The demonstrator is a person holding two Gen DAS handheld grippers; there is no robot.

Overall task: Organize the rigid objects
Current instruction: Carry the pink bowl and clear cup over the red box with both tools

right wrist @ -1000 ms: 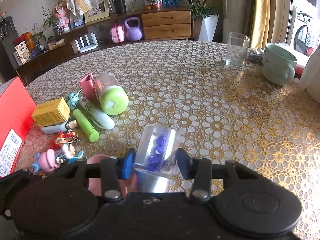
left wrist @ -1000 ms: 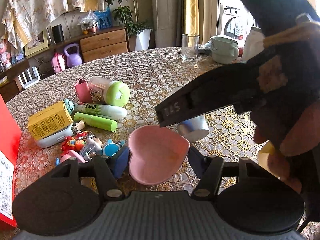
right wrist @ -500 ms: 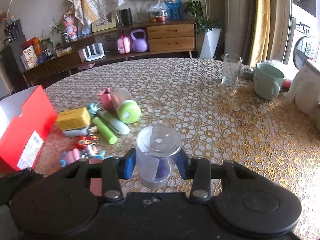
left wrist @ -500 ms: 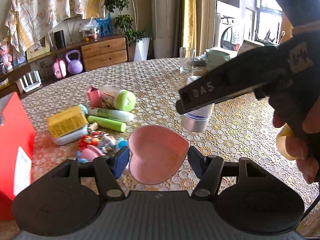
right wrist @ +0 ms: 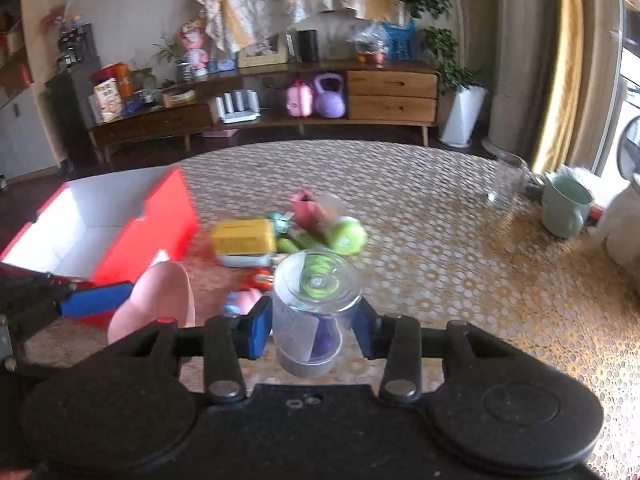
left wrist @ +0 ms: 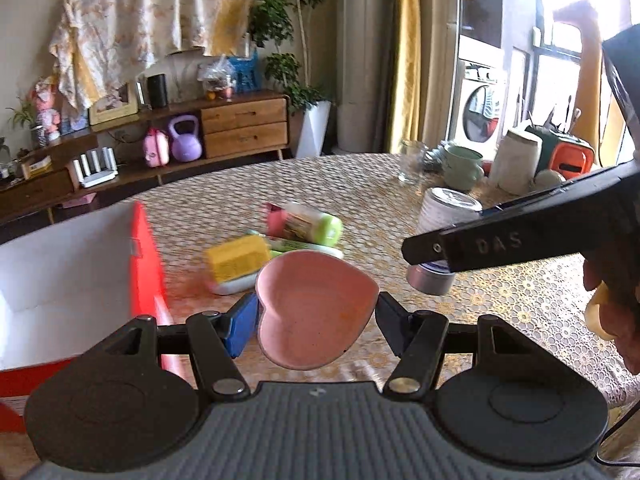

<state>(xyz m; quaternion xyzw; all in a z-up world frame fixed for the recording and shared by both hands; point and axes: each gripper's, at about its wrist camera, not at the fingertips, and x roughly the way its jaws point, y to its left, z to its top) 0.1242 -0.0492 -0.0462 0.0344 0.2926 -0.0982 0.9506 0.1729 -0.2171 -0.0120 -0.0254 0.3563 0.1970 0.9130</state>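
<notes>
My left gripper (left wrist: 316, 314) is shut on a pink heart-shaped dish (left wrist: 316, 308) and holds it above the table; the dish also shows in the right wrist view (right wrist: 156, 300). My right gripper (right wrist: 314, 326) is shut on a clear plastic jar (right wrist: 316, 308) with purple bits inside, held upright in the air; the jar also shows in the left wrist view (left wrist: 444, 224). An open red box (right wrist: 120, 224) with a white inside stands at the left (left wrist: 72, 272). A pile of small items lies on the table: a yellow box (right wrist: 244, 236), a green-capped bottle (right wrist: 344, 236).
A drinking glass (right wrist: 506, 180), a green mug (right wrist: 566, 208) and a white container (left wrist: 518, 164) stand at the table's far right. Small toys (right wrist: 244, 300) lie near the pile. A sideboard (right wrist: 280, 112) stands behind the round table (right wrist: 460, 272).
Both grippers have risen and swung left with their loads. The red box now shows its open inside at the left, and the pile sits farther off.
</notes>
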